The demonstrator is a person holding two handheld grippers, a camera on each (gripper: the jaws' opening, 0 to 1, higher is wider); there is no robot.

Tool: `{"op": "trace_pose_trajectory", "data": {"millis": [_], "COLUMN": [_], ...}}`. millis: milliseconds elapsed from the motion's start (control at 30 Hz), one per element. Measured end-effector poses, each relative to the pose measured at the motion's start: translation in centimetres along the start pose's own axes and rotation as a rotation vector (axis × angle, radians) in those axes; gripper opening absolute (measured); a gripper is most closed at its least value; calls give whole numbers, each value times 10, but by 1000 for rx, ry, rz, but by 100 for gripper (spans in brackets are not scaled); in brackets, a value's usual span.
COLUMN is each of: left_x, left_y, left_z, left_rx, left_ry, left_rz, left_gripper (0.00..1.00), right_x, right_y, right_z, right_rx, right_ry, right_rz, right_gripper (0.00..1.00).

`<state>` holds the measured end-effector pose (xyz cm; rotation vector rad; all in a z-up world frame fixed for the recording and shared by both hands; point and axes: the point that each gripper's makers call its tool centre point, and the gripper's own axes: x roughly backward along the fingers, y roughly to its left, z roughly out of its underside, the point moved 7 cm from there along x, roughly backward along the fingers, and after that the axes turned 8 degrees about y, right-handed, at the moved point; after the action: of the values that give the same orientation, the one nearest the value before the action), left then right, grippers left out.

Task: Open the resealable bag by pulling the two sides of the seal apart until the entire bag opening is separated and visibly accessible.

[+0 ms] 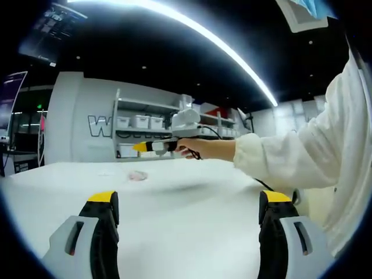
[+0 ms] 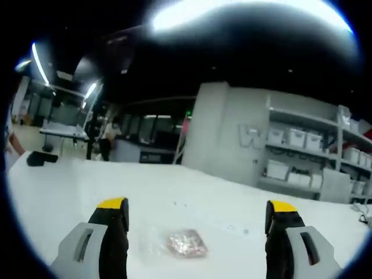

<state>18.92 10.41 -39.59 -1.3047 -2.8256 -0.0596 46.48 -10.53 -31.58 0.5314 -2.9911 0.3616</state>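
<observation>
In the left gripper view the left gripper (image 1: 189, 215) stands wide with nothing between its jaws; the resealable bag (image 1: 138, 175) lies far off on the white table (image 1: 192, 203), and the right gripper (image 1: 152, 146), held out by a white sleeve (image 1: 302, 157), hangs above it. In the right gripper view a dark object (image 2: 42, 158) sits at the table's left; the bag (image 2: 186, 243) lies between wide, empty jaws; shelves (image 2: 302, 157) stand behind

lab or workshop hall: long white table (image 2: 70, 186), shelving with storage bins (image 2: 302, 145), ceiling strip lights (image 1: 221, 46).
</observation>
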Motion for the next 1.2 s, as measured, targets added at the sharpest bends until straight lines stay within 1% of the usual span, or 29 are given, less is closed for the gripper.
{"op": "trace_pose_trajectory", "data": {"millis": [300, 600, 767, 1033, 1200], "left_x": [0, 0, -1, -2, -1], "left_y": [1, 1, 1, 1, 2], "left_z": [-1, -2, -2, -1, -1], "left_rx": [-7, -13, -18, -24, -21], "left_ry": [-2, -5, -1, 3, 1], "left_rz": [-5, -7, -4, -7, -9], "left_gripper": [99, 99, 99, 99, 99], "right_x": [12, 32, 39, 48, 56], "right_y": [-5, -11, -15, -16, -13], "right_z": [4, 6, 9, 10, 7], "right_rx": [14, 13, 6, 27, 17], "right_ry": [6, -2, 3, 9, -4], "right_rz": [11, 20, 23, 27, 21], "right_gripper": [97, 95, 94, 93, 90]}}
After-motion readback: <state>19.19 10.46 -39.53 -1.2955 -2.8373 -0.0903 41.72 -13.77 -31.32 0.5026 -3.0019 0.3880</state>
